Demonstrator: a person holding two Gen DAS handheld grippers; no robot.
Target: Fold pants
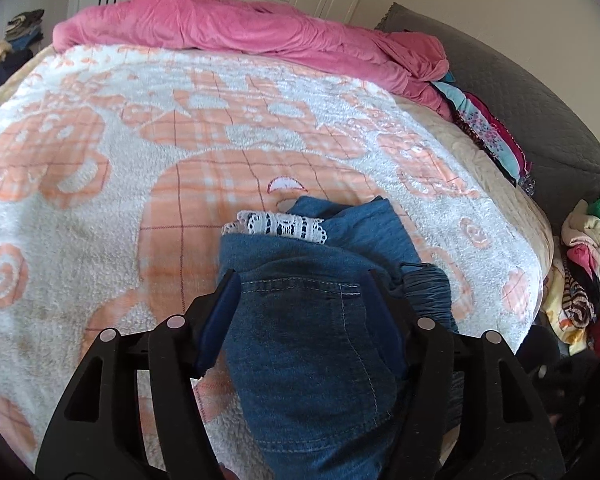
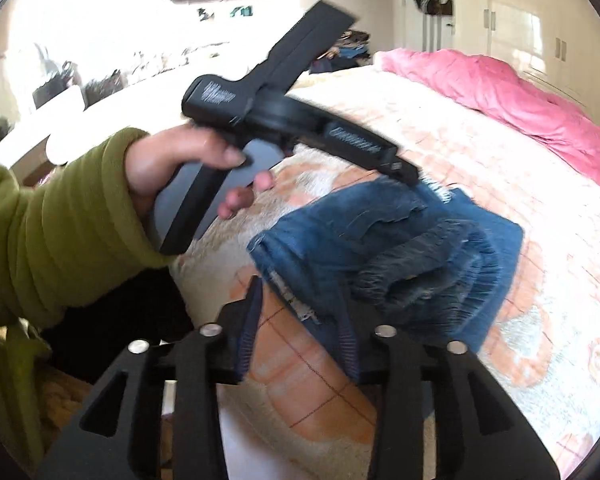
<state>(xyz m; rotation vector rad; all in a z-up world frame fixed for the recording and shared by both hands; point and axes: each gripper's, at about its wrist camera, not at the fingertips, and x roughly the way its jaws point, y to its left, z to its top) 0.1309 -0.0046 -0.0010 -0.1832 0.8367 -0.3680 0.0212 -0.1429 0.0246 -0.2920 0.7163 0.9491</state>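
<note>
Blue denim pants (image 1: 312,320) with a white lace trim (image 1: 284,226) lie bunched on the orange-and-white blanket (image 1: 120,168). My left gripper (image 1: 300,284) is open, its jaws wide on either side of the denim, just above it. In the right wrist view the pants (image 2: 380,240) lie folded in a heap, elastic waistband up. My right gripper (image 2: 300,304) is open and empty at the pants' near edge. The left gripper (image 2: 404,172), held by a hand in a green sleeve (image 2: 52,232), points down at the far side of the pants.
A pink duvet (image 1: 240,28) lies across the far end of the bed. Folded clothes (image 1: 488,132) are stacked along the right edge beside a grey headboard (image 1: 540,100). More clothes (image 1: 584,264) are piled off the bed at right. White wardrobes stand behind.
</note>
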